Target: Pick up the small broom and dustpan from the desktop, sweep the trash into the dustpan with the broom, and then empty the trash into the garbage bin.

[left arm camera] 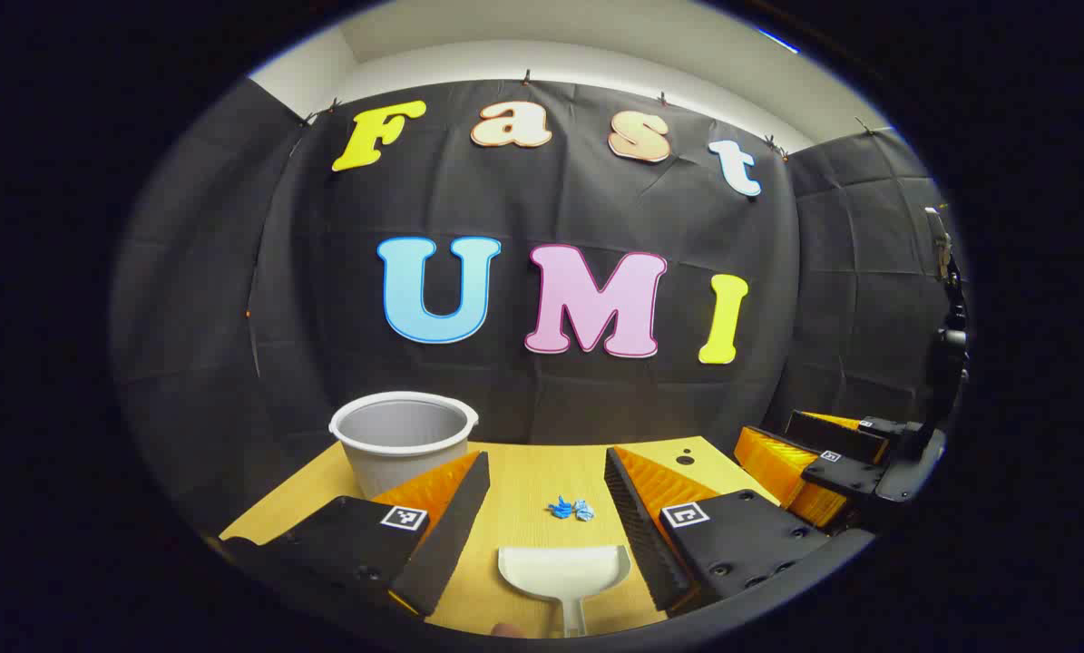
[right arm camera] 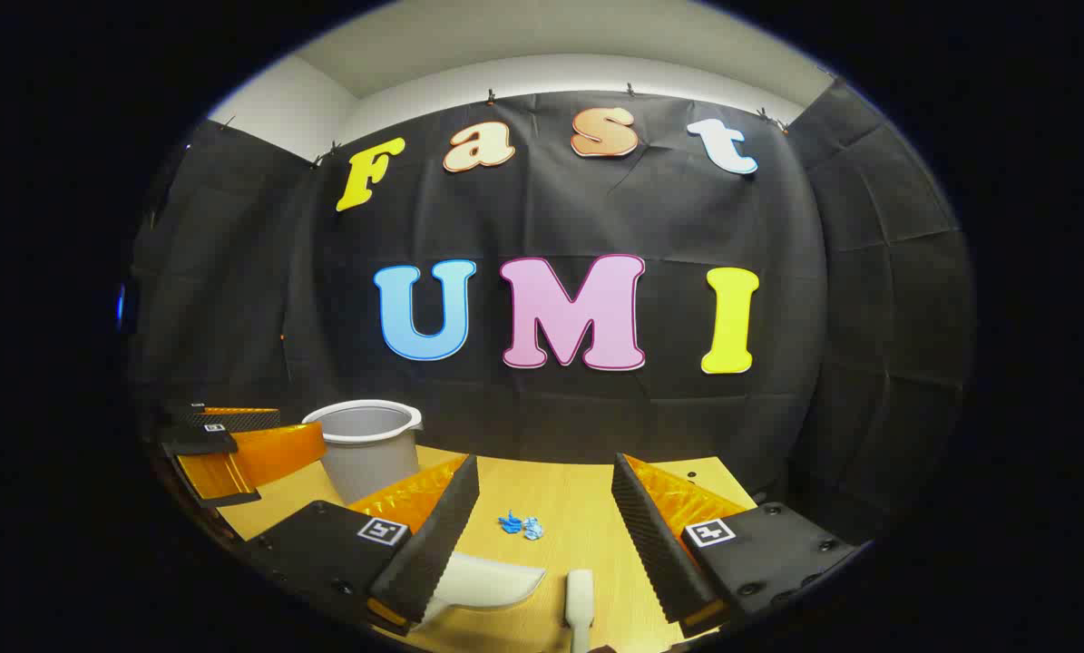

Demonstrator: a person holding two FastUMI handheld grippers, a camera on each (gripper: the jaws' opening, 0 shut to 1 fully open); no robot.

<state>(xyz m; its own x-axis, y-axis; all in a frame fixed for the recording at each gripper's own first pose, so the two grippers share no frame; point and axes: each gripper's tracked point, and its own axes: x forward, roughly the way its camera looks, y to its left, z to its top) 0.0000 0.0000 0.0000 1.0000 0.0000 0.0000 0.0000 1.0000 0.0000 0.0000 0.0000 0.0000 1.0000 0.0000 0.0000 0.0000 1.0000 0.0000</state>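
Left gripper view: left gripper hanging wide open w/ ribbed jaws, smooth white plastic dustpan lying between, handle pointing back, crumpled blue trash ahead.

Left gripper jaws spread above wooden desktop, white dustpan between fingers, blue trash beyond, grey garbage bin rear-left, right gripper at right edge.

Both gripper cameras hover low at the near edge of the pale wooden desktop, facing the far black cloth wall, sharing it.
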